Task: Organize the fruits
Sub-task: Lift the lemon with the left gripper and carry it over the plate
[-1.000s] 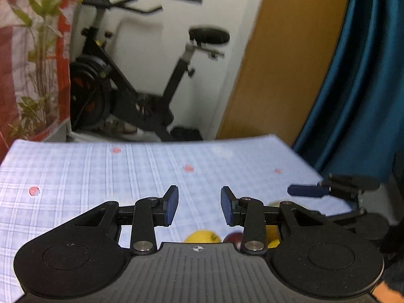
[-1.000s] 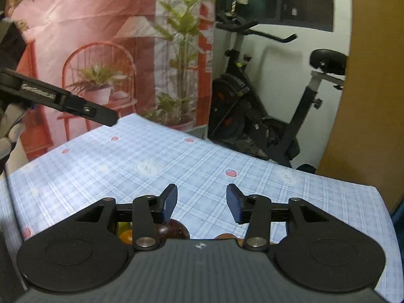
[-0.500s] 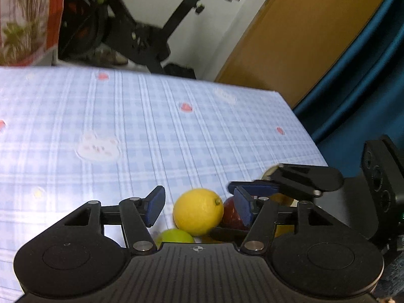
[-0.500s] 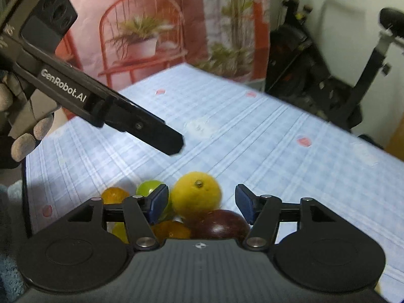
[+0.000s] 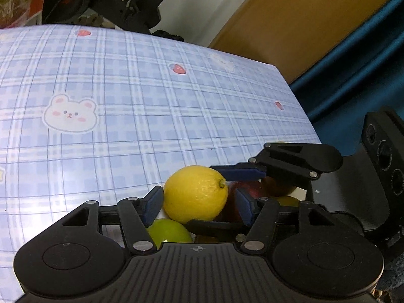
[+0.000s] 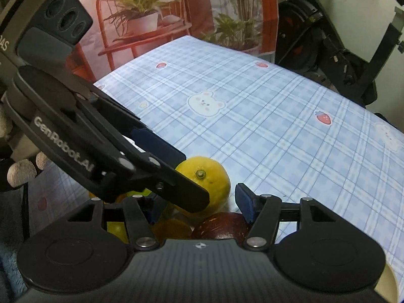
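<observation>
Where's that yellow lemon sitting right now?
The lemon tops the fruit pile at the table's near edge, between the left gripper fingers, above a green fruit.

Your yellow lemon (image 5: pixel 195 194) sits stem-right between the left tongs' (image 5: pixel 198 205) pads, atop the lime (image 5: pixel 169 233) and red fruit (image 5: pixel 248 189).

— What's around the table (image 5: pixel 151 126)?
— A blue checked cloth (image 6: pixel 277 131) with bears and strawberries covers it. Beyond its far edge stands an exercise bike (image 6: pixel 328 50).
— And the walls?
— A teal curtain (image 5: pixel 366 63), a brown door (image 5: pixel 303 20), and a backdrop (image 6: pixel 164 12) picturing potted plants.
</observation>
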A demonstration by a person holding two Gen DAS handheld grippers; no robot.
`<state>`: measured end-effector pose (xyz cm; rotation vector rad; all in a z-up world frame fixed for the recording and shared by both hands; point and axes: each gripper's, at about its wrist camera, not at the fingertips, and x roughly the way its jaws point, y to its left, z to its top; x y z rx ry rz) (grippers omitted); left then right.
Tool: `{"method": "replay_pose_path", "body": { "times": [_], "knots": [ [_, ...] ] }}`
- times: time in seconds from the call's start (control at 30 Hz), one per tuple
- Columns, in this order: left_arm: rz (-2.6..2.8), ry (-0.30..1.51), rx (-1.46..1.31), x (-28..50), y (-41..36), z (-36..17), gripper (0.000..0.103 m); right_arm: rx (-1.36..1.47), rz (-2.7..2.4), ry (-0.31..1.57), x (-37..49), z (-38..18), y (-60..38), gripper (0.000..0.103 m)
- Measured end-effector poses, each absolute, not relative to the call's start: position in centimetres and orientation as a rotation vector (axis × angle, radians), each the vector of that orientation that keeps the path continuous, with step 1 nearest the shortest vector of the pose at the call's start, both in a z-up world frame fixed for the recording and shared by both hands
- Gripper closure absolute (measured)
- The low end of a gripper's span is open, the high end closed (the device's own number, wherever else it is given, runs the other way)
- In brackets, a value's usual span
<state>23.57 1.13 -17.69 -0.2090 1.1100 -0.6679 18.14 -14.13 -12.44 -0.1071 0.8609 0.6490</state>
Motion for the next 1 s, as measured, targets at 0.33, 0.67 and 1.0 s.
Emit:
{"method": "replay_pose_path", "body": {
  "times": [0.33, 0.67, 1.0],
  "knots": [
    [-0.66, 1.036, -0.214, 22.8, 1.7, -14.8, 0.043, -0.031, 0.641, 0.823, 18.4, -11.5, -14.6, 0.046],
    [-0.708, 0.944, -0.13, 22.5, -2.8, -10.5, 0.044, 0.038, 0.574, 0.71, 16.5, -8.1, -17.7, 0.046],
    [-0.812, 0.922, -0.041, 22.1, -12.5, -9.4, 0.044, 0.101, 0.437, 0.655, 13.0, -6.1, -24.5, 0.046]
  ]
}}
